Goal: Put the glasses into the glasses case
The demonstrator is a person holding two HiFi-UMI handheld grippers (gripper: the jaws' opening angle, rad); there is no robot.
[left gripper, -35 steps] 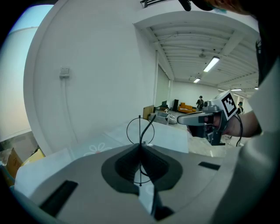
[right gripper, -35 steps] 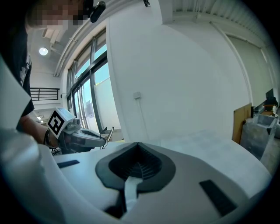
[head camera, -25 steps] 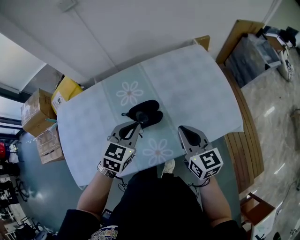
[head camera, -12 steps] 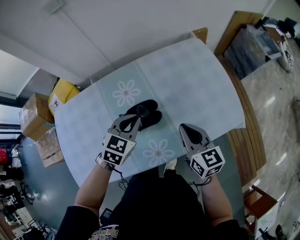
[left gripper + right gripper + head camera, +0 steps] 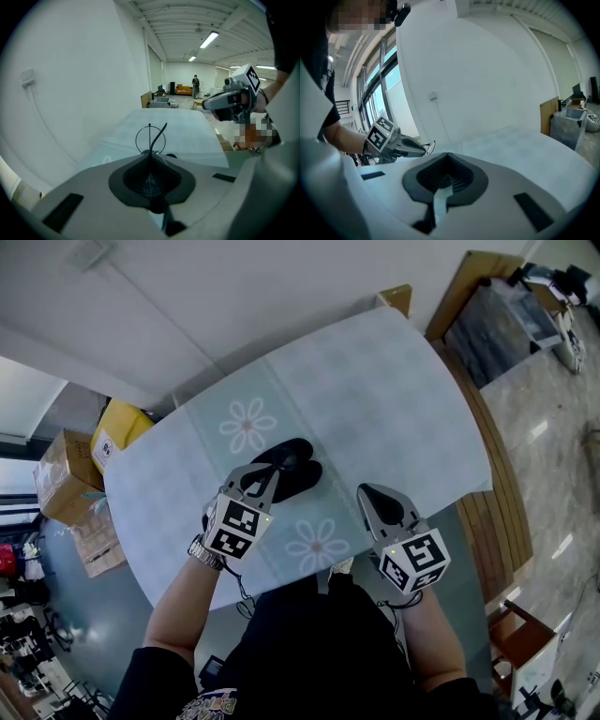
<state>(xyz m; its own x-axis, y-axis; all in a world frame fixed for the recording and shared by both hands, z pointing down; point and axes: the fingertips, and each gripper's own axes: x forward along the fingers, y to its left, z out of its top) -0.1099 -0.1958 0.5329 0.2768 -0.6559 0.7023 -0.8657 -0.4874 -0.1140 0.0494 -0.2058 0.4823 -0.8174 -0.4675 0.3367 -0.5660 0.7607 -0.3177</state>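
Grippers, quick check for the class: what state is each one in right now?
Left gripper: closed on the thin black wire-framed glasses.
Right gripper: closed, holding nothing.

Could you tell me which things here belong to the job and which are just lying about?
Job in hand:
glasses, clamped in the left gripper
glasses case
right gripper, shut and empty

Lying about:
cardboard boxes
yellow box
storage bin

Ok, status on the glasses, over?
Left gripper shut on glasses, at the case. Right gripper shut, empty, beside it. Nothing in the way.
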